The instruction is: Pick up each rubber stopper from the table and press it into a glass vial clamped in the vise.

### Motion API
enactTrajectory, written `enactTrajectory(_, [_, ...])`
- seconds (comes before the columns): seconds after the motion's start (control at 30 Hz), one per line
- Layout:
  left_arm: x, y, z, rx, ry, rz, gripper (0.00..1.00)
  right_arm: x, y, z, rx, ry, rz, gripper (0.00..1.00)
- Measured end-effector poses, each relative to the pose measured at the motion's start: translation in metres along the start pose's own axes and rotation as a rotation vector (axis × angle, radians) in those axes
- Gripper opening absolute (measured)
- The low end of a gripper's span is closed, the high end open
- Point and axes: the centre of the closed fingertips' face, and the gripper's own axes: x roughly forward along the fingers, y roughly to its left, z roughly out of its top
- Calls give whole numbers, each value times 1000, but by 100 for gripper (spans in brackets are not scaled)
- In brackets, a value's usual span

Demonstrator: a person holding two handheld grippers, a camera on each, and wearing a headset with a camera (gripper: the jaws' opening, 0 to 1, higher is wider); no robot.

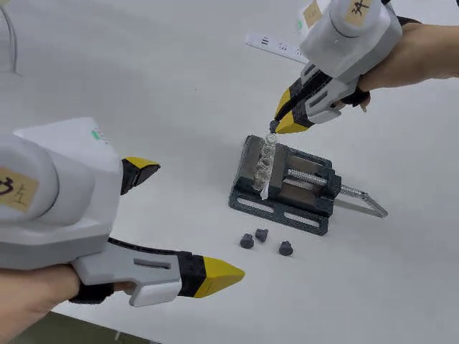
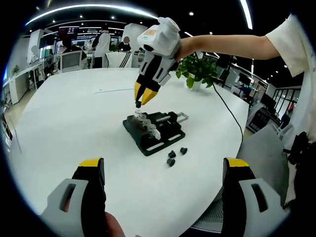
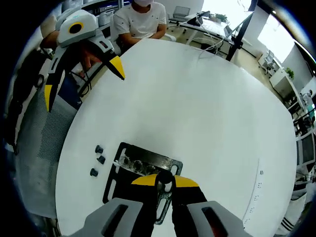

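Stopper [image 3: 165, 177] of dark rubber pinched in right tool [image 1: 280, 124], clear glass vials [image 1: 267, 161] beneath, left tool [image 1: 201, 220] wide

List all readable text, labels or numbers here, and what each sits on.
Tan sticker on the left gripper: one handwritten character, cut off, not readable for sure.
Tan sticker on the right gripper: handwritten mark, partly out of frame, unreadable.
White strip on the table: dark marks, too small to read.
Vise: no text seen.
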Motion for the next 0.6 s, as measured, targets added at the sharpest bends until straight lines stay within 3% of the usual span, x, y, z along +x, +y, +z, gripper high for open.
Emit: enactTrajectory(0.6, [2, -6, -5, -23, 0, -5, 99, 7, -1, -9, -12, 29, 22, 5])
